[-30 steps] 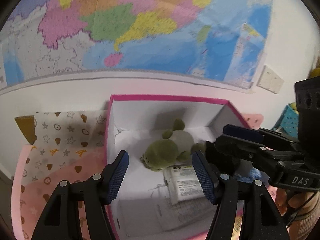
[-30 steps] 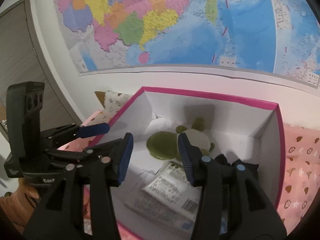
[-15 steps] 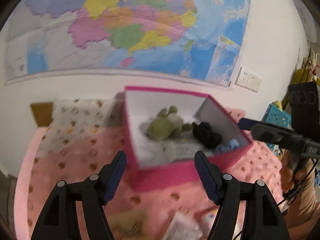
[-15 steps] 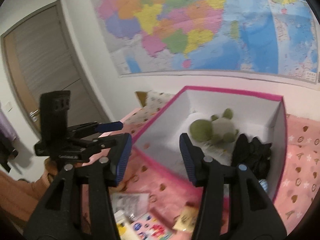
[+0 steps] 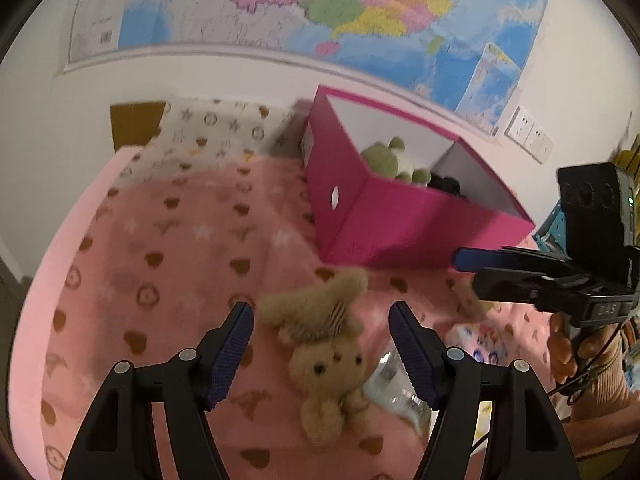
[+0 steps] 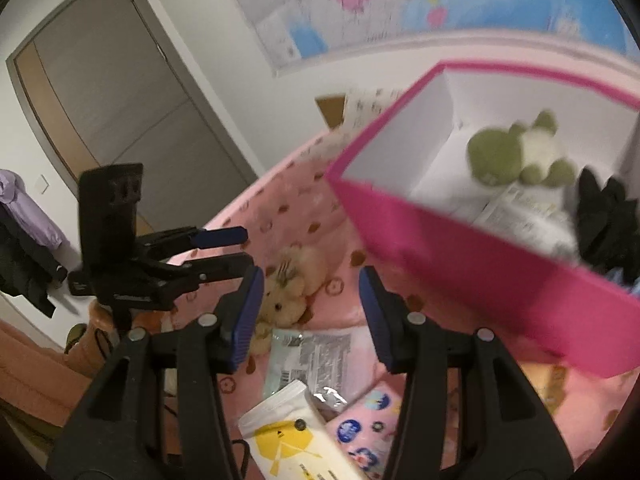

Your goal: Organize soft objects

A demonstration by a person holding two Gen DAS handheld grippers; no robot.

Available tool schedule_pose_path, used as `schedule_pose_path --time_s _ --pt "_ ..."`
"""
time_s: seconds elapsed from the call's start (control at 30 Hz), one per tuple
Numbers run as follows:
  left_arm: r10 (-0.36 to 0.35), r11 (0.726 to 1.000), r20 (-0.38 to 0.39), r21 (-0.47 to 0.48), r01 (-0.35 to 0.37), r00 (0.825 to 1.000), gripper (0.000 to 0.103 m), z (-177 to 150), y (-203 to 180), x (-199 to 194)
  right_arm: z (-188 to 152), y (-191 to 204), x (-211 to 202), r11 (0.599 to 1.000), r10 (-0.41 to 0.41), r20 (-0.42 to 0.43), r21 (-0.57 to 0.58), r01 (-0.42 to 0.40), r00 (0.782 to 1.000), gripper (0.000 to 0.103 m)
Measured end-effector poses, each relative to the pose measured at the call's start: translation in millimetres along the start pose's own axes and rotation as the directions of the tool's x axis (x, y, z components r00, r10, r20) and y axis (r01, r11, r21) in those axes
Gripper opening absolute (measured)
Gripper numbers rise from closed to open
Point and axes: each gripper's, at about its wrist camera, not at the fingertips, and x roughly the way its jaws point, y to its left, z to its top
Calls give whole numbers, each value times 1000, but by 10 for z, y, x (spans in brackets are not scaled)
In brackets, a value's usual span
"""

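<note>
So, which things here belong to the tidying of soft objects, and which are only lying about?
Belong to the job:
- tan plush bunny
- pink box
- green plush toy
- black soft item

Lying about:
- wall map
- door
- wall sockets

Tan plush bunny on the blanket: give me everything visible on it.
The tan plush bunny is fuzzy and light brown, with black bead eyes, a dark nose and long floppy ears, one showing a striped lining. It lies face up on the pink patterned blanket, ears toward the pink box. A clear plastic packet lies against its side. It sits between the left gripper fingers, untouched.
</note>
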Motion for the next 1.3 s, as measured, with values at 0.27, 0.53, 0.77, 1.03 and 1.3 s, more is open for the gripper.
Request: schedule_pose_path --time_s 0.27,0.53,0.77,1.03,1.3 --pt "-38 999 -111 14 40 993 72 -277 -22 201 -138 23 384 999 32 -88 33 -29 996 52" --pt "-108 994 -153 -2 109 982 72 -427 -91 260 -157 24 710 995 74 -156 72 -63 985 52" --pt "-141 990 -143 -28 139 980 72 -409 -118 289 -88 29 1046 991 115 -217 86 -99 969 41" --pt "-194 981 -82 -27 192 978 72 -207 -314 391 270 81 1068 1000 19 -130 12 -17 991 40" --pt "-166 985 -59 28 168 984 72 -184 -188 230 235 -129 704 998 -28 -65 58 32 997 50"
